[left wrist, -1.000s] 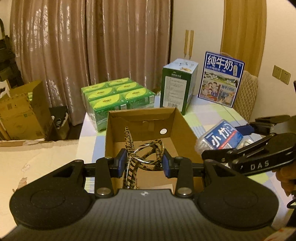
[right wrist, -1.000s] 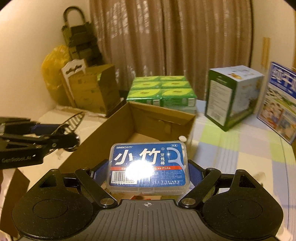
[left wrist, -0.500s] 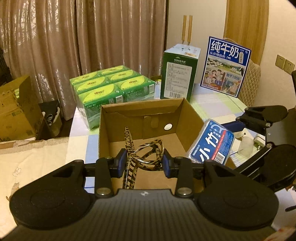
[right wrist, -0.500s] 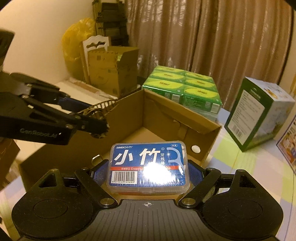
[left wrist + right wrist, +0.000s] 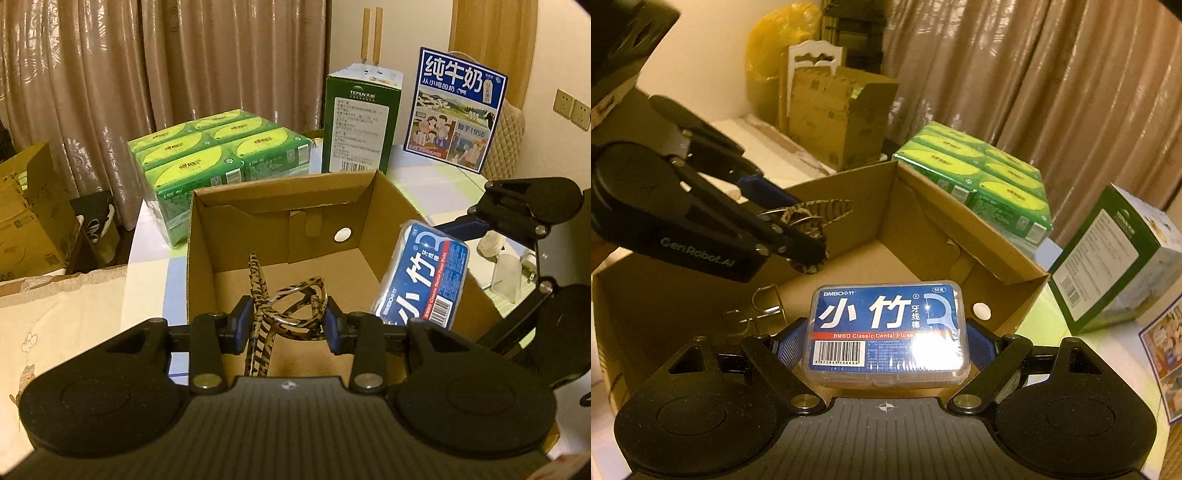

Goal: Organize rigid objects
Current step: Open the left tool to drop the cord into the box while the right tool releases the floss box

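My left gripper [image 5: 284,325] pinched a folded pair of tortoiseshell glasses [image 5: 291,314] between its blue pads, held above the open cardboard box [image 5: 280,206]. My right gripper [image 5: 886,343] clamped a blue dental floss case [image 5: 886,328] by its short ends, tilted over the box's right wall in the left view. A metal clip [image 5: 764,310] lay on the box floor. Green tissue packs [image 5: 218,155] sat just behind the box, a green carton [image 5: 360,122] beside them.
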Motion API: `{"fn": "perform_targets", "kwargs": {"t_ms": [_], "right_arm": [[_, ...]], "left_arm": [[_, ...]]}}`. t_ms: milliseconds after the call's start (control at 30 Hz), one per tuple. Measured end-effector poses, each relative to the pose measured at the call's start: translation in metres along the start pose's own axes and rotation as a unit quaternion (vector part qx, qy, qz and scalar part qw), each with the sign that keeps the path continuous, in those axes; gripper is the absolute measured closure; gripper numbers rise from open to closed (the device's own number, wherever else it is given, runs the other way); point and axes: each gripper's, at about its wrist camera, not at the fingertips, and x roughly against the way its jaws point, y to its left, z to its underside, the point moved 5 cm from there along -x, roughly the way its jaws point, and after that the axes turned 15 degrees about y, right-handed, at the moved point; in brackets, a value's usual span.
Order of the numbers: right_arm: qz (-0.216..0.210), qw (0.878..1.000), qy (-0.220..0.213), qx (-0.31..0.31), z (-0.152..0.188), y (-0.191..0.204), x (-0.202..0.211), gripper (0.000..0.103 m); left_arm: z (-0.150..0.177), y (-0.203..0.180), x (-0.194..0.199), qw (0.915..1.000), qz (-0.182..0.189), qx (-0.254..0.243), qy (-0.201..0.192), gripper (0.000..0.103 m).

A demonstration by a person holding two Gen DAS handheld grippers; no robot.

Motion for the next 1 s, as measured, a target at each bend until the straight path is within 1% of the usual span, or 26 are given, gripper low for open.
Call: {"fn": "perform_targets", "kwargs": {"t_ms": [167, 200, 233, 267, 533, 1000], "right_arm": [[0.006, 1.000, 0.005, 0.007, 0.000, -0.002, -0.005, 0.019], [0.009, 1.000, 0.005, 0.007, 0.000, -0.002, -0.006, 0.019], [0.009, 1.000, 0.006, 0.006, 0.000, -0.003, -0.006, 0.019], [0.009, 1.000, 0.006, 0.003, 0.001, -0.004, -0.006, 0.019], [0.012, 1.000, 0.004, 0.001, 0.004, -0.007, -0.004, 0.019], [0.017, 1.000, 0.002, 0.006, 0.005, -0.006, 0.000, 0.019]], "left_arm": [[-0.004, 0.000, -0.009, 1.0000, -0.002, -0.002, 0.000, 0.068], [-0.004, -0.001, -0.009, 1.0000, 0.000, -0.002, -0.004, 0.066], [-0.004, -0.001, -0.009, 1.0000, 0.000, 0.000, -0.008, 0.059], [-0.004, -0.001, -0.007, 0.9999, -0.001, 0.002, -0.012, 0.058], [-0.002, 0.001, 0.007, 0.9995, -0.017, 0.004, -0.027, 0.058], [-0.003, 0.000, 0.018, 0.9992, -0.008, 0.011, -0.039, 0.058]]}}
